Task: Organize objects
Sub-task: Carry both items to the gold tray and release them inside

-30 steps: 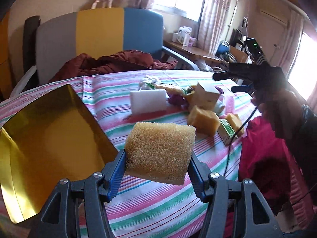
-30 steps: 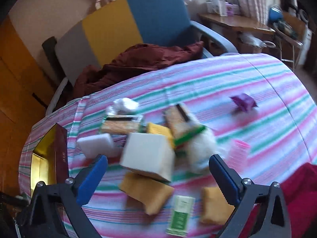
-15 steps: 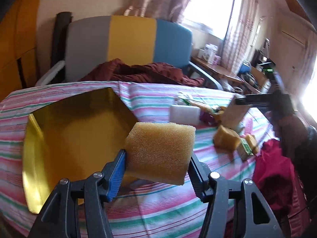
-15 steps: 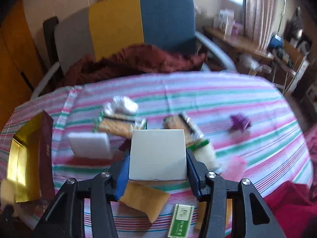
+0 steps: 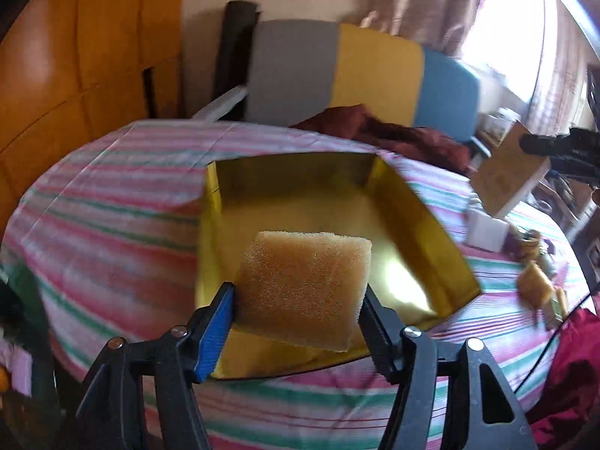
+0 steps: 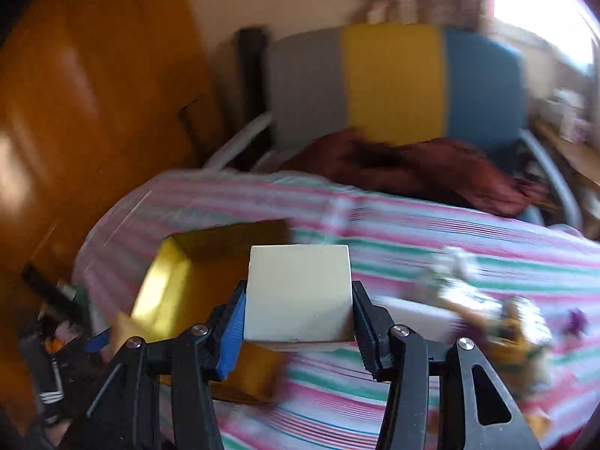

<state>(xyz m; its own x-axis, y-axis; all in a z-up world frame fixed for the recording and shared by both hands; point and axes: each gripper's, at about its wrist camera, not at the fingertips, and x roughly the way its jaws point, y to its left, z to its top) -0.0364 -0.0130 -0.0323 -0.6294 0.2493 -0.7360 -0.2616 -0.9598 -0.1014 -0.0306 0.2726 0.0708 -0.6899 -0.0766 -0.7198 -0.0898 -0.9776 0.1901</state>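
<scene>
My left gripper (image 5: 298, 296) carries a tan sponge (image 5: 303, 285) just above the near end of an open gold box (image 5: 420, 225) on the striped table. Its jaws are opening, and both pads still touch the sponge's sides. My right gripper (image 6: 298, 311) is shut on a white carton (image 6: 300, 288) held in the air, right of the gold box (image 6: 168, 285). In the left wrist view that carton (image 5: 506, 176) hangs tilted beyond the box's far right corner. The gold box looks empty inside.
A loose pile of sponges and packets (image 6: 487, 311) and a white block (image 5: 485, 230) lie on the striped tablecloth (image 5: 112, 202) right of the box. Behind the table are a grey, yellow and blue chair (image 5: 375, 71) with a maroon cloth (image 6: 412, 165), and wooden panels (image 5: 75, 56) on the left.
My left gripper carried the sponge leftward over the gold box. My right gripper closed on the white carton, lifted it off the pile and swung left toward the box.
</scene>
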